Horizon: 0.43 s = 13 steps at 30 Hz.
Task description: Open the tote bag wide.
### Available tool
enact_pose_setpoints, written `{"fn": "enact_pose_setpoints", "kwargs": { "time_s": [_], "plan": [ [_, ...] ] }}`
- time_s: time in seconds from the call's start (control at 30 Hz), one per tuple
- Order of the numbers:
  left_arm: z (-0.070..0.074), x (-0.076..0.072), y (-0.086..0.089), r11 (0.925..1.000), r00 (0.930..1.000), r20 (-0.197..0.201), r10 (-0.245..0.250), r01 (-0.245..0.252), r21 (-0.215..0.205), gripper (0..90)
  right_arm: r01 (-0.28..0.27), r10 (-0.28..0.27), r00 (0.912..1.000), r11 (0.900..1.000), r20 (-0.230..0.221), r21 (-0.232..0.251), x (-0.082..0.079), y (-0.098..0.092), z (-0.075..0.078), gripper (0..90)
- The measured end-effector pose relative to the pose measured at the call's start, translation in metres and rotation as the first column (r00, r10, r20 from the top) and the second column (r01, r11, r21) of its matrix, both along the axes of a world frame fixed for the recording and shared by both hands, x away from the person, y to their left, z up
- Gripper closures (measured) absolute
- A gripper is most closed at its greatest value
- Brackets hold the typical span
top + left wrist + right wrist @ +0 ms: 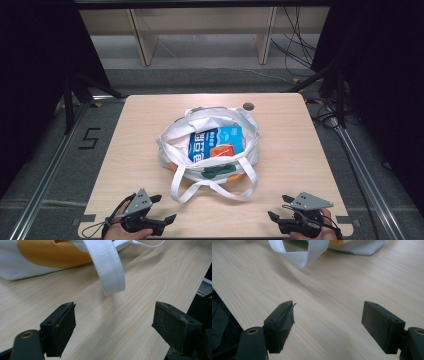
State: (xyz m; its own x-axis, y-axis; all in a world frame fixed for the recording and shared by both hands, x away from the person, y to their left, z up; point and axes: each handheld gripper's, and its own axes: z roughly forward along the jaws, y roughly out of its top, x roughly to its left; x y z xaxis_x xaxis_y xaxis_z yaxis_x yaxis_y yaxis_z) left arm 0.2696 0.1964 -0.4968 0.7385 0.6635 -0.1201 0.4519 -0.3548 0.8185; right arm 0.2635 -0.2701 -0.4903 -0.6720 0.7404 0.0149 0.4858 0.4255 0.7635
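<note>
- A white bag point(207, 145) lies near the middle of the counter point(300, 150), mouth open upward; a blue packet point(216, 143) with an orange picture sits inside it; orange and green patches show on the bag's near side.
- Two white straps point(215, 187) loop out from the bag toward the near edge and rest on the wood; in the left gripper view a strap point(110, 270) hangs just in front of the bag's orange patch point(50, 253).
- The left tool point(160, 209) sits near-left of the bag, at the counter's near edge, held by a hand point(125, 232); its jaws stand wide apart with nothing between them but bare wood.
- The right tool point(281, 209) sits near-right of the bag, well apart from it; its jaws are likewise spread wide and empty; a strap loop point(299, 255) lies ahead of them.
- Neither tool touches the bag or straps.
</note>
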Motion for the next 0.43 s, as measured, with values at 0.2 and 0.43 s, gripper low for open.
{"fn": "enact_pose_setpoints", "kwargs": {
  "time_s": [0.2,0.43],
  "plan": [
    [-0.0003,0.0014,0.0036,0.9993,0.9998,-0.016,0.014,-0.014,0.035,18.0,-0.036,0.036,0.9991,0.999,-0.022,-0.002,0.0018,0.0003,-0.0015,26.8],
    [-0.0017,0.0024,0.0046,0.9995,0.9991,-0.026,0.032,-0.032,0.002,18.0,0.004,-0.004,0.9999,1.0,-0.014,0.003,0.0002,0.0007,-0.0014,26.8]
  ]
}}
